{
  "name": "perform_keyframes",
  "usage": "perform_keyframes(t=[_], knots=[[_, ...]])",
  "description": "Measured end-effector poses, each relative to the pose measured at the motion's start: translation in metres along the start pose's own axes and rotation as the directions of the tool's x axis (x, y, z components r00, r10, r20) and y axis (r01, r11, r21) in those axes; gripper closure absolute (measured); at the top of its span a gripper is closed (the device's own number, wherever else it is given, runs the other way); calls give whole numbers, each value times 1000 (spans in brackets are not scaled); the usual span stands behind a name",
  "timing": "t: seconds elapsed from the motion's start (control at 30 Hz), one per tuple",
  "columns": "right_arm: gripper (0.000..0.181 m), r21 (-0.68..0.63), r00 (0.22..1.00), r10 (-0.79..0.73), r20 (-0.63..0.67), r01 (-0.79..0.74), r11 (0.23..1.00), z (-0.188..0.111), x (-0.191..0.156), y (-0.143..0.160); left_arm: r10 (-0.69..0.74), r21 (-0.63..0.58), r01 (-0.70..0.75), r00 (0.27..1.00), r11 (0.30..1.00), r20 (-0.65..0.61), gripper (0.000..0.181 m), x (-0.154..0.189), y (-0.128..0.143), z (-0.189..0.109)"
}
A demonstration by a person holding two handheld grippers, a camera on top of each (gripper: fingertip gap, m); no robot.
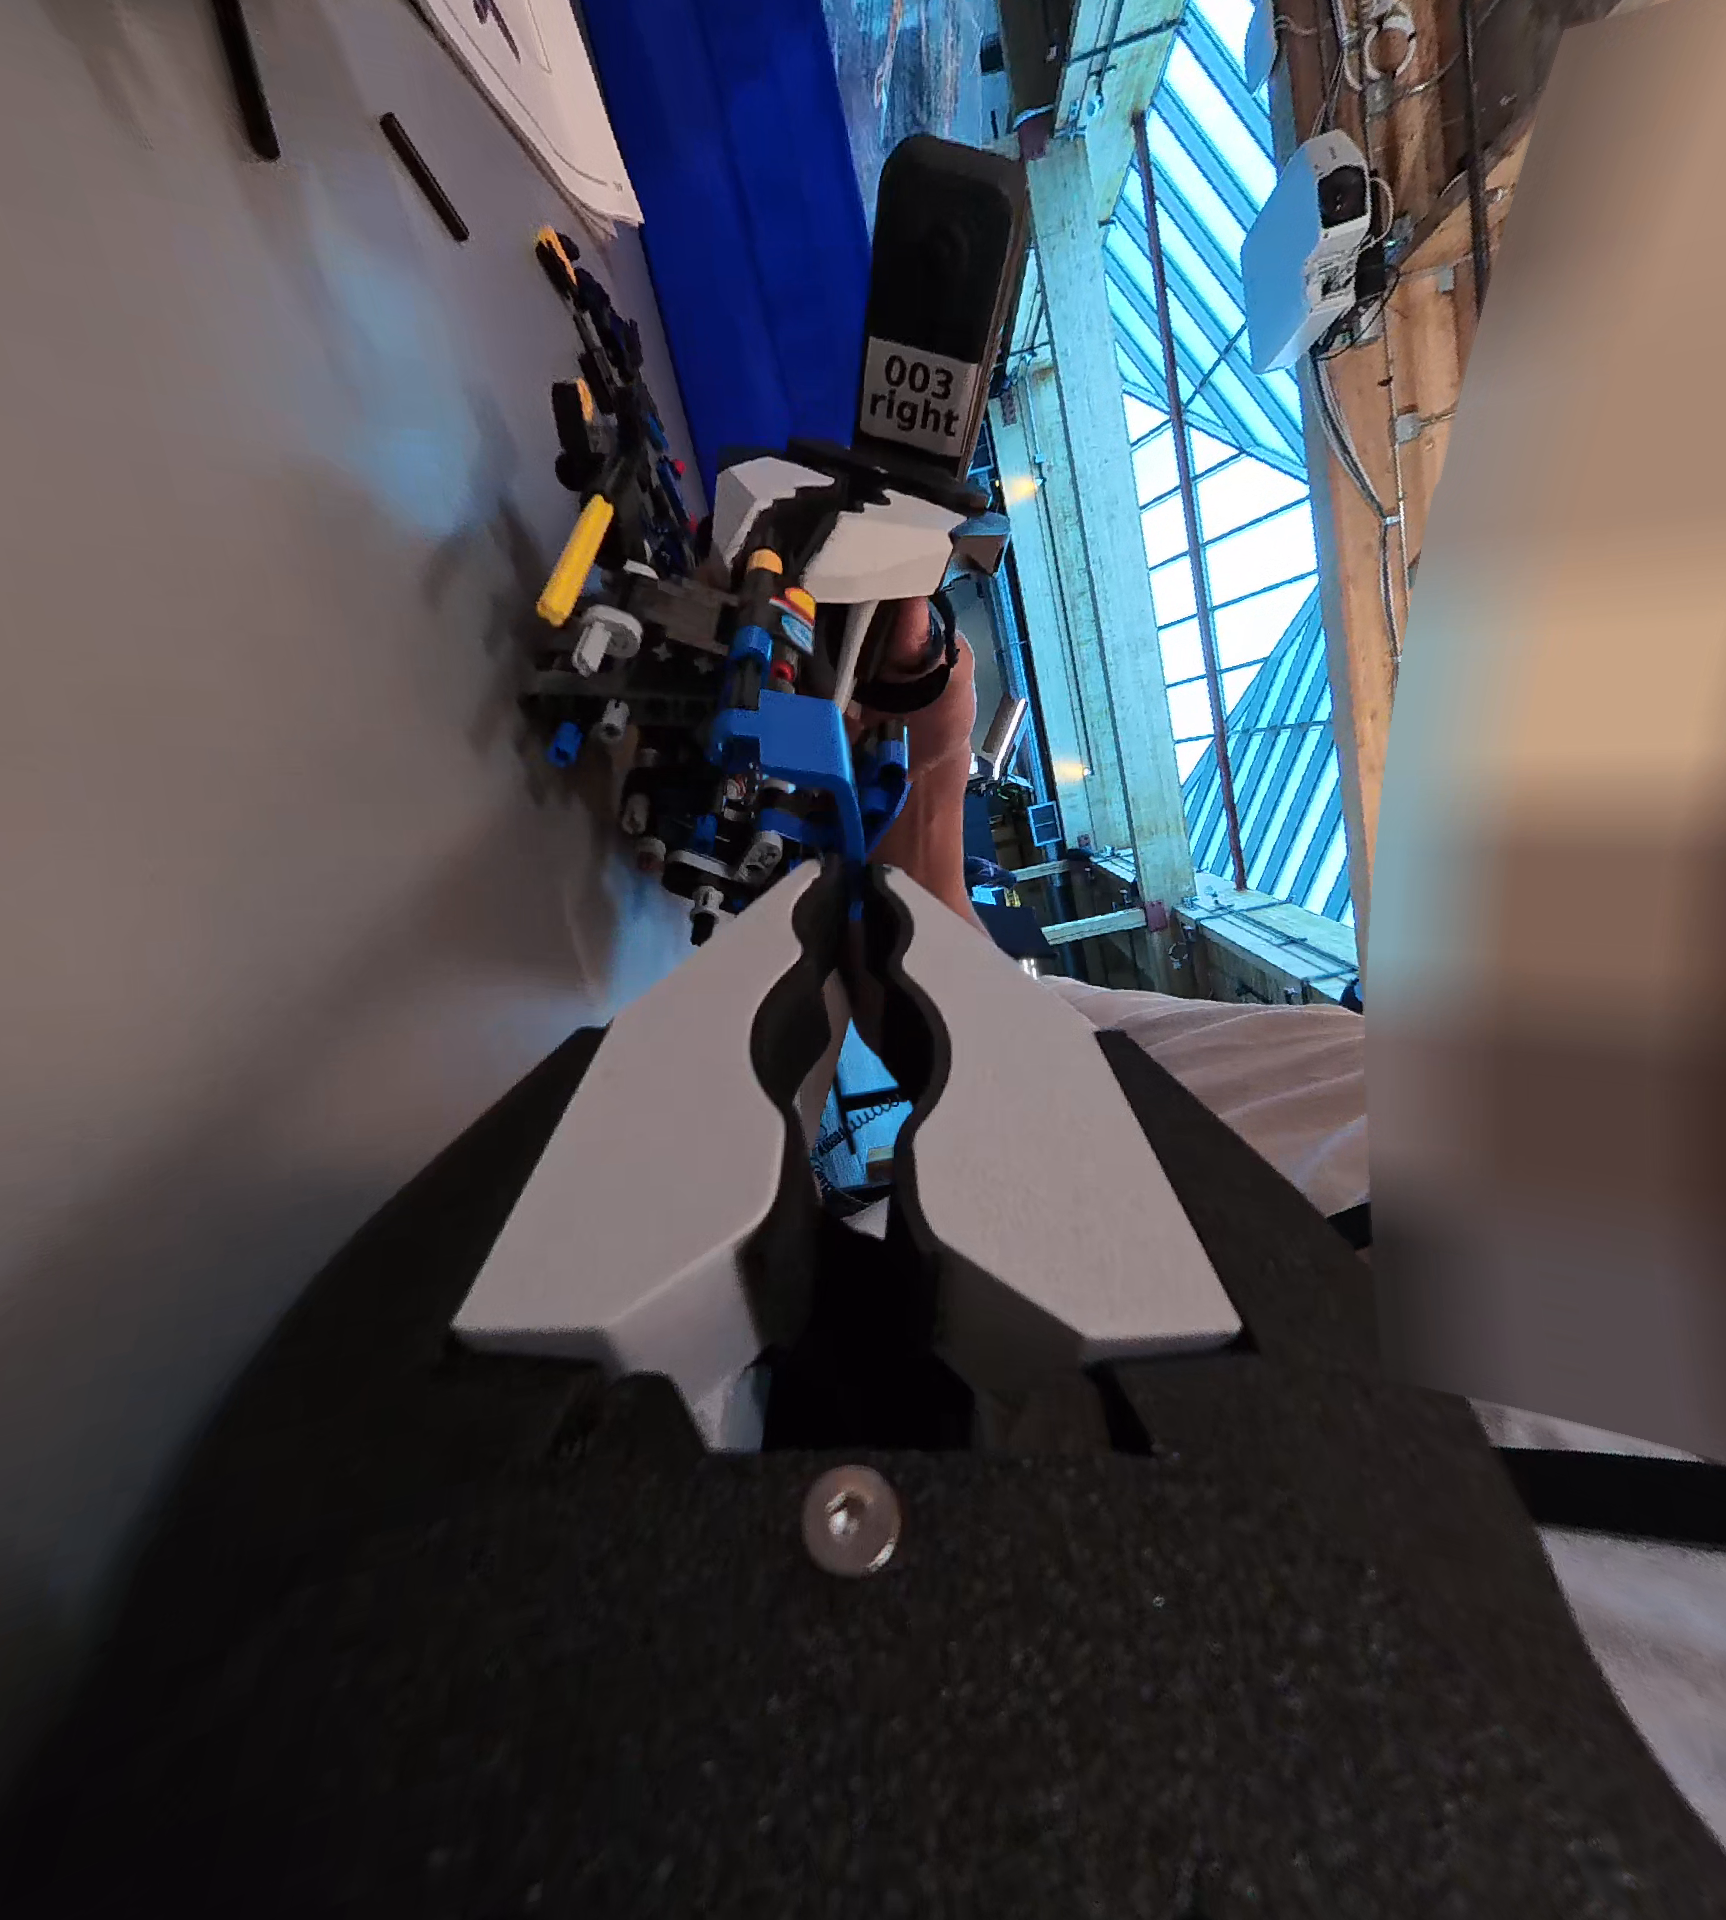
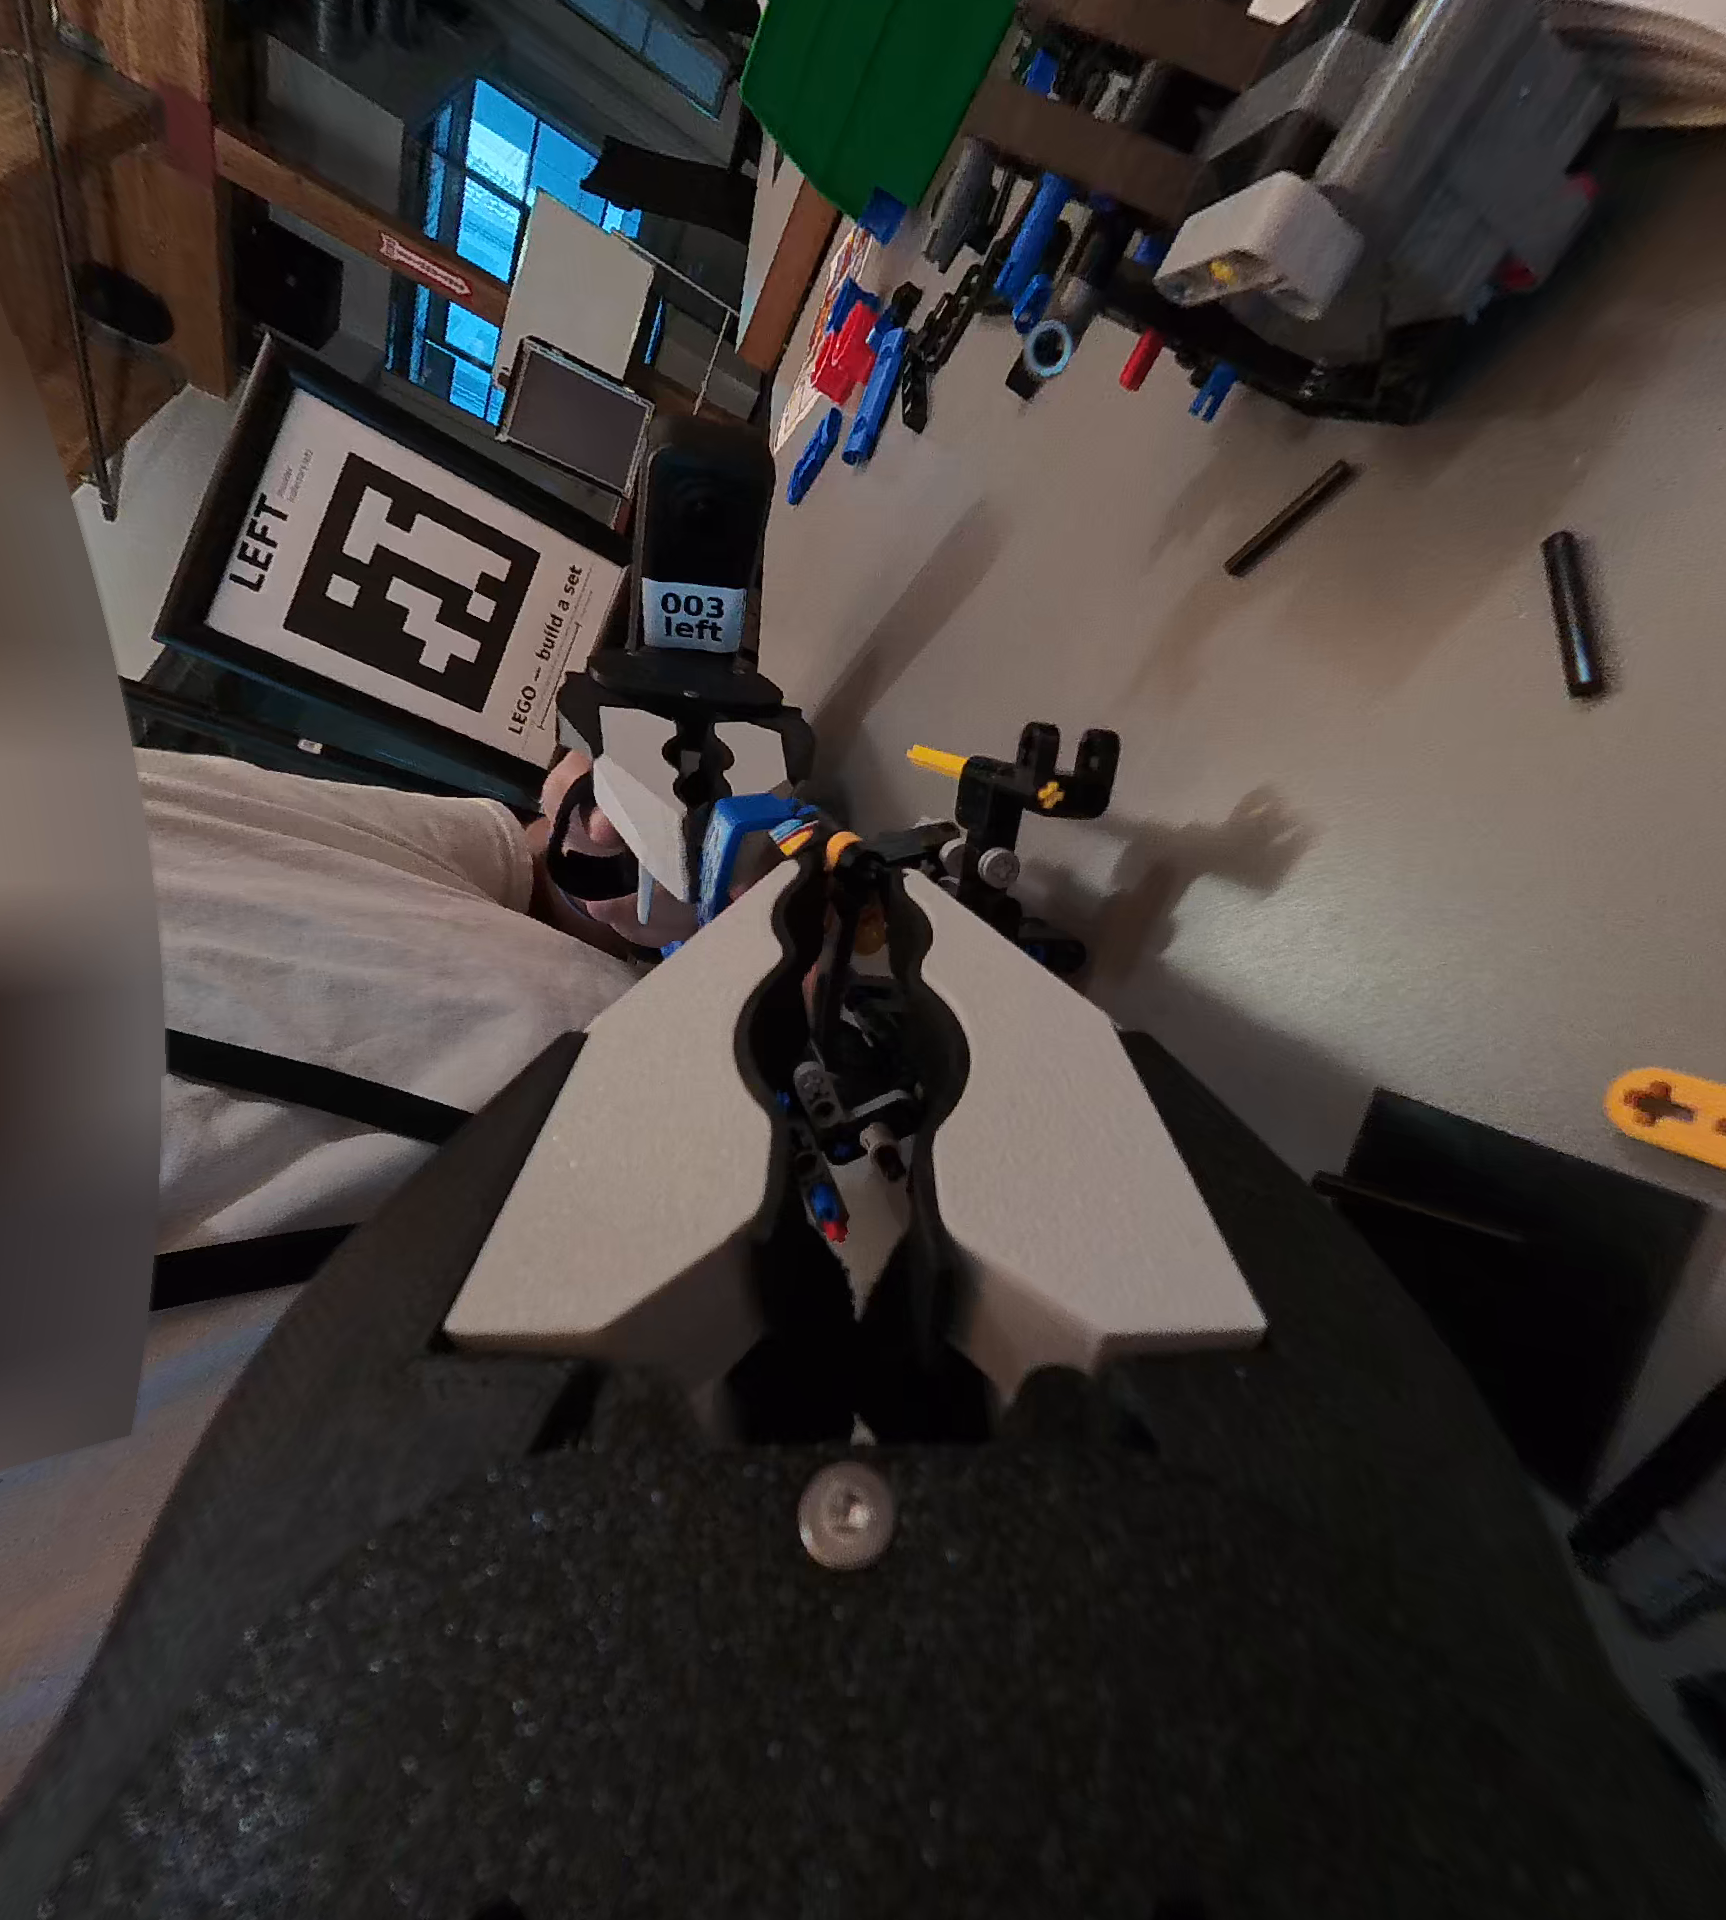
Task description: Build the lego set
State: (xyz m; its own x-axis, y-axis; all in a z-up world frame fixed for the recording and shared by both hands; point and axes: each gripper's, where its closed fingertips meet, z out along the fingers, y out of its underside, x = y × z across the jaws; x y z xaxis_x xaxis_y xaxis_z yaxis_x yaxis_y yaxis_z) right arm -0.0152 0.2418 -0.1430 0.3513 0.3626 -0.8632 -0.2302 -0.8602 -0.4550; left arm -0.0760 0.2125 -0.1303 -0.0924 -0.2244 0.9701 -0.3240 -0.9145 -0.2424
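Note:
A partly built lego assembly [image 1: 776, 738] of blue, black and grey technic parts is held between both grippers, beside the white table. My left gripper [image 1: 851, 878] is shut on a thin blue part at its near end. My right gripper [image 2: 851, 873] is shut on a black part of the assembly [image 2: 994, 821], which runs on between its fingers. In the left wrist view the right gripper [image 1: 797, 561] grips the far end. In the right wrist view the left gripper [image 2: 703, 831] is by the blue part. Both views are tilted sideways.
On the white table [image 2: 1254, 935] lie a yellow two-hole beam [image 2: 1716, 1138], two black axles [image 2: 1290, 516] [image 2: 1571, 613], a black plate [image 2: 1524, 1247] and a pile of blue and red parts [image 2: 890, 343]. A large grey model [image 2: 1358, 208] stands behind. More loose parts [image 1: 599, 353] lie farther off. Some 8 centimetres of space lies between my two pairs of fingers.

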Motion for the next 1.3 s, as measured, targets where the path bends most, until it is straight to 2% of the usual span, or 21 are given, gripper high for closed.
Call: perform_keyframes(t=[0.3, 0.57, 1.0, 1.13, 1.3], knots=[[171, -2, 1000, 17, 10, -17, 1000, -1, 1, -1, 82, -84, -80, 996, 993, 20, 181, -2, -1, 0], [171, -1, 1000, 21, 6, -21, 1000, 0, 1, -1, 63, -136, -64, 998, 989, -6, 181, -1, 1, 3], [171, -7, 1000, 26, 3, -26, 1000, 0, 2, 1, 82, -245, -67, 995, 967, 49, 178, -9, 0, 4], [171, -6, 1000, 24, 0, -24, 1000, 0, 2, 1, 139, -243, -111, 985, 964, 101, 163, -16, -3, 1], [171, -4, 1000, 26, -5, -26, 1000, 0, 3, 0, 308, -281, -250, 933, 927, 187, 157, -25, 1, -4]])
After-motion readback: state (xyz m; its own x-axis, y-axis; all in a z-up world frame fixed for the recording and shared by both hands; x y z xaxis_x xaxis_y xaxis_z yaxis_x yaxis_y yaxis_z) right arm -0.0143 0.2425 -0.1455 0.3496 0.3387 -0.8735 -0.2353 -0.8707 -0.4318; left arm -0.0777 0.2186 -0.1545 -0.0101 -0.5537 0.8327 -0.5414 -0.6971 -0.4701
